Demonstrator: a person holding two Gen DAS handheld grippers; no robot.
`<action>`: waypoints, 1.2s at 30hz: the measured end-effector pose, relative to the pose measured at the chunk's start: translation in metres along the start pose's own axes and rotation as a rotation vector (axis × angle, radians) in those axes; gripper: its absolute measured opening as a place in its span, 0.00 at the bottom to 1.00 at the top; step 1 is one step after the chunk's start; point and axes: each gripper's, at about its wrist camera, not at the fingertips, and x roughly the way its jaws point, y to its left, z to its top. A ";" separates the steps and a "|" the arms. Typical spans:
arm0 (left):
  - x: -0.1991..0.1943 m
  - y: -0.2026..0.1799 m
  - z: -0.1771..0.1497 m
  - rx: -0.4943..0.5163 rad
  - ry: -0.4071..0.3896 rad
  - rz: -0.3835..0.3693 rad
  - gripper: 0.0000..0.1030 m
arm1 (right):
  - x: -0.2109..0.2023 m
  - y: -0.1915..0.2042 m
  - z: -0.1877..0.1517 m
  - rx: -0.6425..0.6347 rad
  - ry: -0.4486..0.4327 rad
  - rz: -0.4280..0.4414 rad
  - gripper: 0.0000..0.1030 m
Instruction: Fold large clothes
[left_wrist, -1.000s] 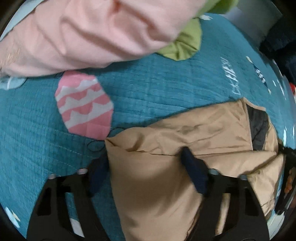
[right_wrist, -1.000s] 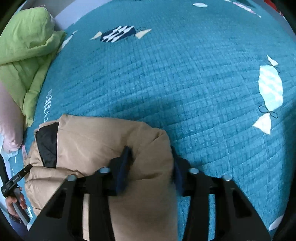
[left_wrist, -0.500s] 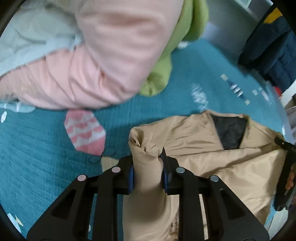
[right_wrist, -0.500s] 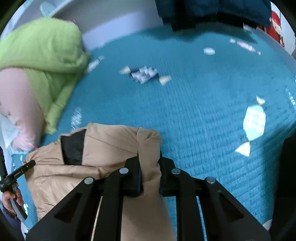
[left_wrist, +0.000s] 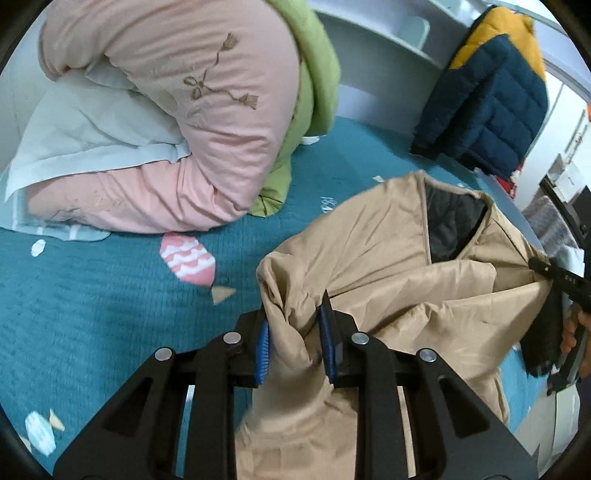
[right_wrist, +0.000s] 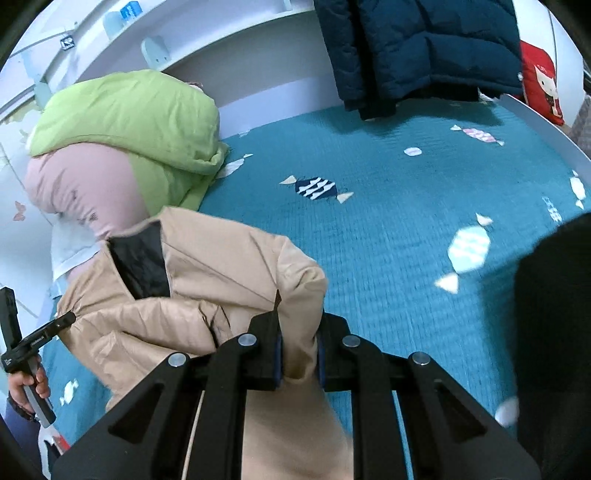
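Observation:
A tan padded jacket (left_wrist: 399, 258) with a dark lining (left_wrist: 452, 225) at the collar is held up off the teal quilt (left_wrist: 92, 317). My left gripper (left_wrist: 295, 345) is shut on a bunched fold of the jacket's left shoulder. My right gripper (right_wrist: 298, 349) is shut on the other shoulder of the jacket (right_wrist: 229, 273). The jacket's body hangs down below both grippers. The right gripper also shows at the right edge of the left wrist view (left_wrist: 554, 295), and the left gripper at the left edge of the right wrist view (right_wrist: 29, 347).
A pile of pink (left_wrist: 207, 96) and green (right_wrist: 125, 114) bedding with a pale pillow (left_wrist: 85, 125) lies at the back left of the bed. A navy and yellow puffer jacket (left_wrist: 491, 96) hangs at the back. A white headboard shelf (right_wrist: 207, 33) runs behind.
Both grippers went from open around the jacket's shoulders to shut on them, then rose, lifting the jacket off the quilt; more of the room shows now.

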 end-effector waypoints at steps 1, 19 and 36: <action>-0.013 -0.003 -0.009 0.007 -0.007 -0.006 0.22 | -0.008 0.000 -0.006 0.004 0.001 0.003 0.12; -0.093 0.002 -0.223 -0.063 0.108 0.002 0.22 | -0.110 -0.002 -0.197 -0.076 0.121 -0.038 0.12; -0.142 0.010 -0.283 -0.100 0.140 0.094 0.41 | -0.143 -0.042 -0.273 0.099 0.195 -0.149 0.29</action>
